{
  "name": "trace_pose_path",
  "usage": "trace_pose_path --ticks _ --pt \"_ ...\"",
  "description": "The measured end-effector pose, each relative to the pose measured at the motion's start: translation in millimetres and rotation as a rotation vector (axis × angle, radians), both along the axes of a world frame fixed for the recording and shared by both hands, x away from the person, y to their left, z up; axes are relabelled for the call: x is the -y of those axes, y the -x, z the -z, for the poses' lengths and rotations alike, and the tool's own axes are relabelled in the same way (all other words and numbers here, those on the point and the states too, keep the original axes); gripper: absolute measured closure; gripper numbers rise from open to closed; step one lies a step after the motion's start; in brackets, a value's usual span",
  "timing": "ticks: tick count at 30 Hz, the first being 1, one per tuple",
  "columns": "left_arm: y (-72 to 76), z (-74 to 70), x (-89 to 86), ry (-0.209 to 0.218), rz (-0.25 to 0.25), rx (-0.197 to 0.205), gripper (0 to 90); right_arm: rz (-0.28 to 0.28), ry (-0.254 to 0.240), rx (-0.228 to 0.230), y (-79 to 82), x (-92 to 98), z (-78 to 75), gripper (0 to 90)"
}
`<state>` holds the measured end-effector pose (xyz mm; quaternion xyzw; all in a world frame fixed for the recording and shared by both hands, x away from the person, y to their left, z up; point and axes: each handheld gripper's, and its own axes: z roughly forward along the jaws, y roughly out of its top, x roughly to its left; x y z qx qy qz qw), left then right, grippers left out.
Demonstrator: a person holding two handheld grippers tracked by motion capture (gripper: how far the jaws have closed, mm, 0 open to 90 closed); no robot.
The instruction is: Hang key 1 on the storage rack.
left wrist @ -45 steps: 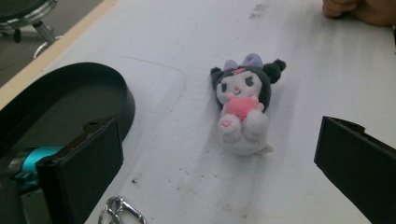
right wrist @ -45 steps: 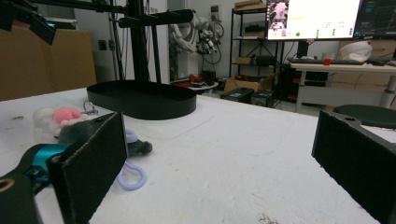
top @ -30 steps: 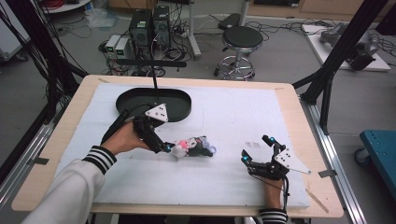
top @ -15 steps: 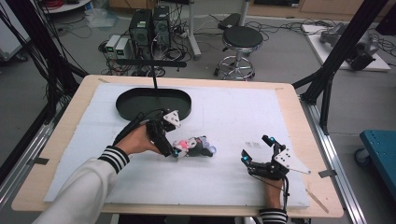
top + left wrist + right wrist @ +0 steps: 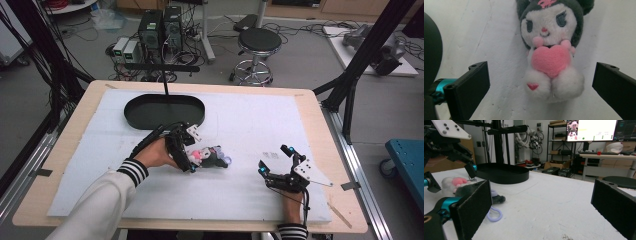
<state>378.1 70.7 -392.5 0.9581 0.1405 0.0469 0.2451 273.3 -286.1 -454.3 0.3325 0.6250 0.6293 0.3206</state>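
Two steps remain: grasp and transfer. Left gripper (image 5: 189,161) straddles the plush (image 5: 550,53), jaws wide, not yet closed. Tray (image 5: 134,114) sits at 11 o'clock. Right gripper (image 5: 274,161) rests wide open.

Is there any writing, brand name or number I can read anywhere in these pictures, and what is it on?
No text here is legible.
Monitor in the right gripper view: rows of writing and small coloured marks, too small and blurred to read.
Plush toy: a small red heart sign on one foot and a pink heart held in front, no letters.
Black tray, both grippers, left and right: no label readable.
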Motion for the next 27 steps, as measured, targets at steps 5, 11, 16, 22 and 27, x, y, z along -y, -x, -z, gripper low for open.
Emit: trace_pose_path --ticks 5,11,16,22,27 --pt "-2.0 4.6 1.7 -0.029 -0.009 -0.02 2.2 0.0 -0.003 -0.001 0.0 0.2 0.0 2.8" --pt "-2.6 8.0 4.8 -0.042 -0.017 -0.044 4.4 0.001 -0.005 -0.002 0.0 0.2 0.0 2.8" --pt "-4.9 10.2 5.0 -0.063 -0.023 -0.067 12.5 0.002 -0.003 0.001 -0.2 0.2 0.0 2.8" --pt "-7.5 9.8 4.8 -0.059 -0.038 -0.086 18.9 0.001 -0.003 0.001 -0.1 0.3 0.0 2.8" --pt "-7.4 11.6 7.4 -0.058 -0.037 -0.11 32.1 0.001 -0.004 0.001 -0.2 0.3 0.0 2.8"
